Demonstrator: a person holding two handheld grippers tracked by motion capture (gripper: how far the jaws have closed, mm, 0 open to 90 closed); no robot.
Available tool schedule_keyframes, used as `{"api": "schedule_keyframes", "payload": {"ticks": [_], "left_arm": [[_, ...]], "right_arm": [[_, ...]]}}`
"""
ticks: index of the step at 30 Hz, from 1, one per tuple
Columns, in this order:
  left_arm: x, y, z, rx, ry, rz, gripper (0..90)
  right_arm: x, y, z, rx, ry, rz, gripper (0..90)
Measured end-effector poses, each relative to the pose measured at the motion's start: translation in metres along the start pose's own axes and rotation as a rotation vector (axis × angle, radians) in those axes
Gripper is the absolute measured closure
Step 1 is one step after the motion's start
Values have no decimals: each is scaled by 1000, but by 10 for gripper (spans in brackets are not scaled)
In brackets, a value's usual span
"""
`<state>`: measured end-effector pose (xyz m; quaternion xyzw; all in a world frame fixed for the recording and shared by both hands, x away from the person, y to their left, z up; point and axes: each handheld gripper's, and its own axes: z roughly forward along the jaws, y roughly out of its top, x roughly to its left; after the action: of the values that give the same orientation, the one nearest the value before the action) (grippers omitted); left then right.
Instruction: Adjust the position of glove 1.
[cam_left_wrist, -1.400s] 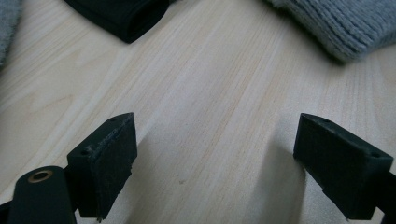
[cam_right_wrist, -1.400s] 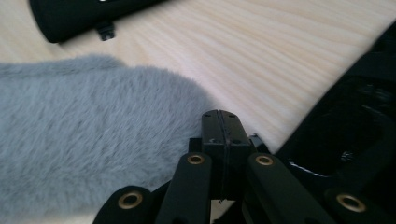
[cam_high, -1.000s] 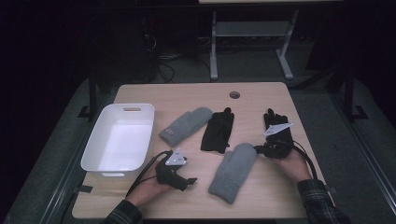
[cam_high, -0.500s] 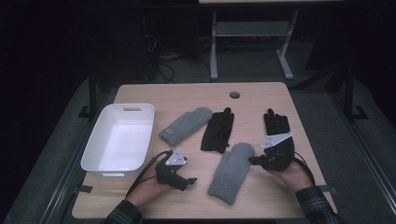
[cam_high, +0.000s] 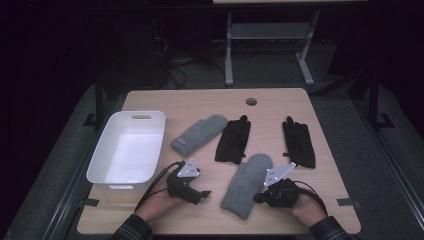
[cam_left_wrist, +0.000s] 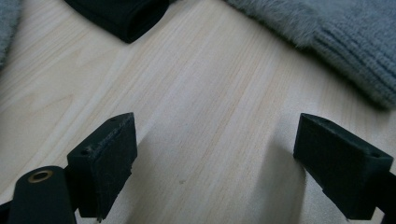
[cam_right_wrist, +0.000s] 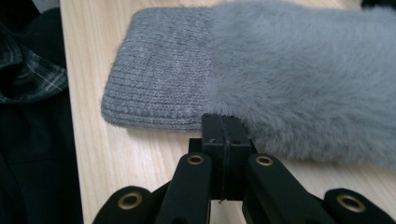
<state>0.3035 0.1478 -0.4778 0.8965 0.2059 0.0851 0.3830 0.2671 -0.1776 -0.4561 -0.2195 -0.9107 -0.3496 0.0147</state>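
— High view first: how many gloves lie on the table (cam_high: 150, 100)?

— 4: 2 grey mittens and 2 black gloves. 1 white bin (cam_high: 150, 131) sits at the left.

— And the 2 grippers?

— The right gripper (cam_right_wrist: 224, 122) has its jaws pressed together, empty, tips right at the edge of the near grey mitten (cam_high: 246, 184). The left gripper (cam_left_wrist: 219, 172) rests on bare wood with jaws wide apart, holding nothing.

— The other mitten?

— The far grey mitten (cam_high: 198, 134) lies beside the bin, next to 1 black glove (cam_high: 233, 141); the second black glove (cam_high: 299, 142) lies at the right.
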Motion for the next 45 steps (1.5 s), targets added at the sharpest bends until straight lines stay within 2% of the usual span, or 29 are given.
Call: {"api": "schedule_keyframes", "payload": {"ticks": [1, 7, 11, 15, 17, 20, 25, 27, 31, 35, 38, 40, 43, 45], "left_arm": [[0, 0, 0, 2, 0, 4, 126], [0, 0, 0, 2, -1, 6, 126], [0, 0, 0, 2, -1, 5, 126], [0, 0, 0, 2, -1, 5, 126], [0, 0, 0, -1, 0, 5, 126], [1, 0, 0, -1, -1, 6, 125], [0, 0, 0, -1, -1, 4, 125], [-1, 0, 0, -8, -4, -12, 125], [0, 0, 0, 0, -4, -5, 125], [0, 0, 0, 3, -4, -3, 125], [0, 0, 0, 3, -4, -4, 125], [0, 0, 0, 4, -4, -2, 126], [1, 0, 0, -1, -3, -6, 129], [2, 1, -1, 16, 3, 2, 134]], "right_arm": [[-1, 1, 1, 3, -2, -14, 900], [3, 10, 9, -1, 23, -24, 900], [3, 17, 15, 3, 27, -60, 900], [3, 17, 10, -16, 23, -52, 899], [0, 11, 1, -40, 0, -25, 894], [-9, -2, -11, -62, -57, 12, 817], [-29, -22, -31, -96, -207, 103, 608], [-35, -30, -36, -116, -248, 123, 529], [-43, -46, -39, -114, -324, 180, 395], [-47, -56, -42, -120, -372, 208, 326], [-51, -63, -40, -105, -383, 214, 262], [-52, -65, -40, -122, -389, 215, 254], [-53, -68, -39, -133, -394, 213, 186], [-53, -69, -38, -150, -397, 205, 169]]}}
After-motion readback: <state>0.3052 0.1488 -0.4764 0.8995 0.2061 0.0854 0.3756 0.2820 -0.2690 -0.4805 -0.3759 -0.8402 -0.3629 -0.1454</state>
